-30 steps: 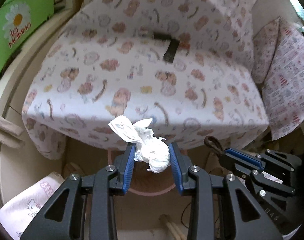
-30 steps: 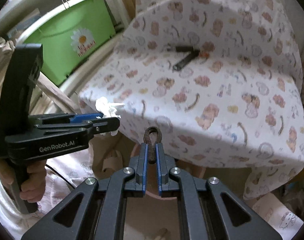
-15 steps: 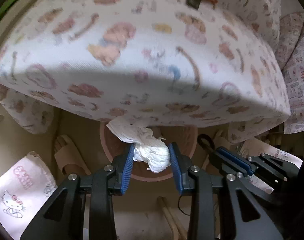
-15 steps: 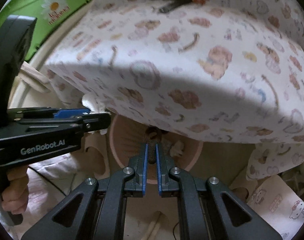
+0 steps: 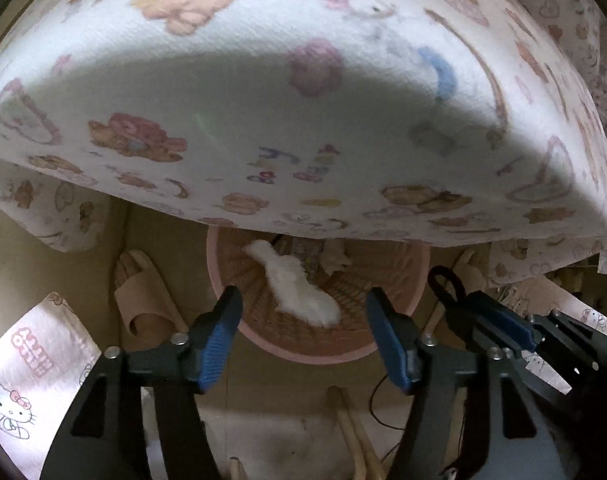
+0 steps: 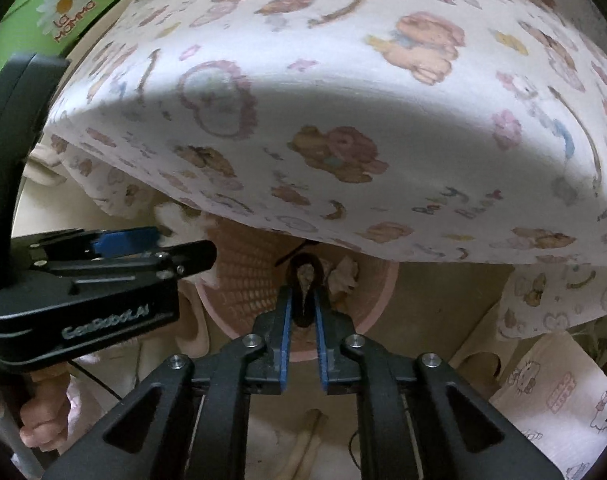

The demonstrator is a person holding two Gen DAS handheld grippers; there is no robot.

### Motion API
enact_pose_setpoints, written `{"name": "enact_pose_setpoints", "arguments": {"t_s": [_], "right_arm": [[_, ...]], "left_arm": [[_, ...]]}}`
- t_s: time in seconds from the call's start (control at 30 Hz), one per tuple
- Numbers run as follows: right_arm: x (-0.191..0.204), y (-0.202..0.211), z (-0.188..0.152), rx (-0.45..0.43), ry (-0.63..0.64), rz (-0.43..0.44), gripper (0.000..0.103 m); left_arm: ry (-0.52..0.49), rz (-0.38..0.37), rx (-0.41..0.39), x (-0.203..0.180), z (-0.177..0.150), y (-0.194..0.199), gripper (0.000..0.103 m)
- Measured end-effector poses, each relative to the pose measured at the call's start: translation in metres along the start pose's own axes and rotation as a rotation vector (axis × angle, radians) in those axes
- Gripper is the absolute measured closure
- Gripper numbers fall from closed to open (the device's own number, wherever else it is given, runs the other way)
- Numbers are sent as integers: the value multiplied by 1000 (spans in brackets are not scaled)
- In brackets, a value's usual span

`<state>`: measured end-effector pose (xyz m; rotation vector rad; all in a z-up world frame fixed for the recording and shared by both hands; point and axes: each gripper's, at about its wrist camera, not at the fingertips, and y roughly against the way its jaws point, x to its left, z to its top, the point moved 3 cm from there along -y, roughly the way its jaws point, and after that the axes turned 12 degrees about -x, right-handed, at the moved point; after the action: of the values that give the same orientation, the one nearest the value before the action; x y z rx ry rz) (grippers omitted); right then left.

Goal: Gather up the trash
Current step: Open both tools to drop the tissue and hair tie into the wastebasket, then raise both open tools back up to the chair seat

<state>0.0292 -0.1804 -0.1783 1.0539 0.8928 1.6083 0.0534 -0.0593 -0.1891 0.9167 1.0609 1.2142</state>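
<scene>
- Both grippers are sitting lower than a second ago, below the near edge of the table with its bear-print cloth, over the pink basket on the floor.
- Left gripper fingers have just been opening and are standing wide apart; the white tissue wad is no longer pinched between them and is appearing, blurred, inside the basket between the two blue pads, touching neither.
- Right gripper fingers have just been parting a little; the dark loop-shaped scrap is sitting between the blue pads over the basket's rim, and whether the pads are pressing on it I cannot tell.
- Other crumpled paper is lying in the basket.
- A beige slipper is lying on the floor just left of the basket.
- A hand is gripping the left gripper's handle.
</scene>
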Motion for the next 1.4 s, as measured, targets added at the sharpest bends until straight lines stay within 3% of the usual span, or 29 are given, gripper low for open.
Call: {"name": "enact_pose_setpoints", "arguments": {"t_s": [0.07,0.23,0.3,0.37,0.63,0.9,1.1,1.4], "right_arm": [[-4,-1,-1,9,-13,-2,78],[-9,-1,-1,15,-9,-21,74],[-9,2,0,6,-10,-15,66],[-9,7,2,-14,-13,-8,50],[-6,41,13,-117,-15,-45,48],[6,85,26,-319,98,-150,36],[5,98,32,-358,55,-116,36],[-1,111,40,-394,63,-131,33]], "left_arm": [[5,2,-4,2,1,2,34],[17,-8,-29,6,3,14,31],[11,-7,-42,8,4,20,30],[8,-4,-59,9,6,27,30],[21,6,-166,21,19,65,30],[27,-20,-244,26,28,91,28],[35,12,-353,25,33,116,21],[-57,91,-478,20,40,135,15]]}}
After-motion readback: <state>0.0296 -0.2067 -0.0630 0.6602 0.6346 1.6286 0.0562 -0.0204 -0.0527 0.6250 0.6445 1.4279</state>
